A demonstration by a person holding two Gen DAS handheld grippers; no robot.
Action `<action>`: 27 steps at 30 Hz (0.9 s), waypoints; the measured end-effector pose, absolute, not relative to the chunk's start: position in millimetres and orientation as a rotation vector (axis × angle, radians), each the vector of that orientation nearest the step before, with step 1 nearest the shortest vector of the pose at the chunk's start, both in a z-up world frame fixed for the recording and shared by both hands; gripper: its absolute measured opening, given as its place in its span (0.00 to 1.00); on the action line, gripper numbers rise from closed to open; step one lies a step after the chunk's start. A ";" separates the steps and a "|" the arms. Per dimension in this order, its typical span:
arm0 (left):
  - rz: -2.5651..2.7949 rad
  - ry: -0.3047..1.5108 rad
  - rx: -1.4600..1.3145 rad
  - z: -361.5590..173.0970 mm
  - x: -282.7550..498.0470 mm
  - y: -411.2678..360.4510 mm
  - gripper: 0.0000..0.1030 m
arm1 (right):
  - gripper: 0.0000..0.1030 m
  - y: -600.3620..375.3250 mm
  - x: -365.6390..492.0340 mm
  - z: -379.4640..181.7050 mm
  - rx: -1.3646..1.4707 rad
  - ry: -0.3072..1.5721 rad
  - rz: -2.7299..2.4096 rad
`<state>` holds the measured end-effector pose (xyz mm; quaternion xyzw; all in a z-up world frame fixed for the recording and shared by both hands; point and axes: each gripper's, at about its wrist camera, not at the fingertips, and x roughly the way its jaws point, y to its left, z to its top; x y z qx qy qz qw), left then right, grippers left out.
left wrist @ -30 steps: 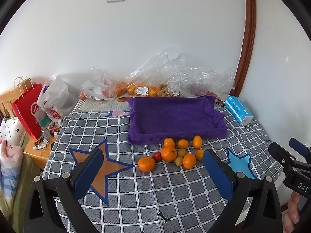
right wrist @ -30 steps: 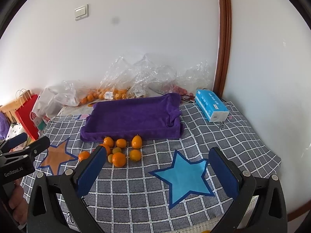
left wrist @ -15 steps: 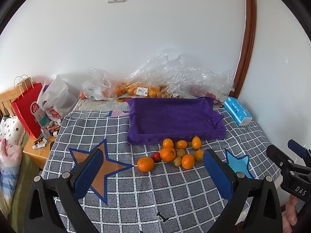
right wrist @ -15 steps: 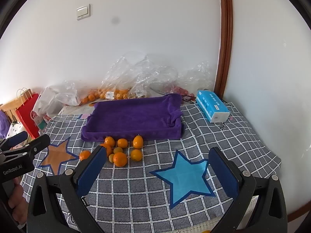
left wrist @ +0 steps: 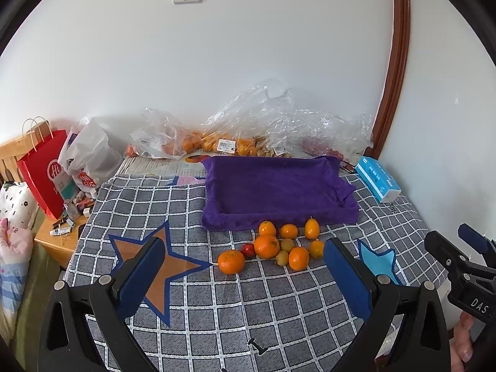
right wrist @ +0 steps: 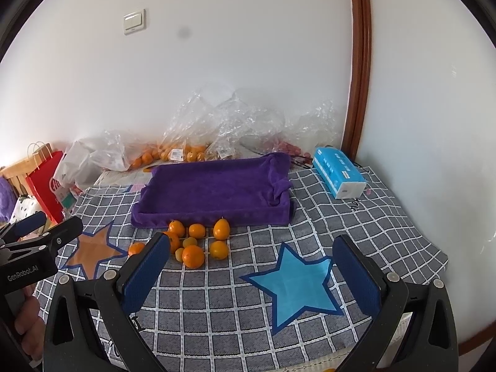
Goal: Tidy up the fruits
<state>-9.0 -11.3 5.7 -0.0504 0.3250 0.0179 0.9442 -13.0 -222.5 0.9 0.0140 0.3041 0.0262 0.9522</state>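
Oranges [left wrist: 266, 245] cluster just near of empty purple tray [left wrist: 279, 186], staged for loading; left gripper [left wrist: 245, 276] and right gripper [right wrist: 251, 279] both wide, holding nothing.

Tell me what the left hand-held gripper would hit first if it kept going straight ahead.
Probably the loose fruit: the left hand-held gripper, open, points at the big orange and the cluster behind it, with the purple tray beyond. Depth is unclear; it might meet the checked cloth first.
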 end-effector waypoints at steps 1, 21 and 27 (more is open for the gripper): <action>0.037 0.661 -0.101 5.7 -9.5 -11.2 1.00 | 1.00 -222.1 -13.0 0.7 0.028 0.618 0.054; 0.033 0.646 -0.115 4.1 -11.0 -10.7 0.99 | 1.00 -221.3 -15.8 -0.5 0.034 0.612 0.068; 0.047 0.640 -0.108 -5.7 -3.2 -8.5 0.99 | 1.00 -221.4 -7.0 -12.2 0.021 0.619 0.070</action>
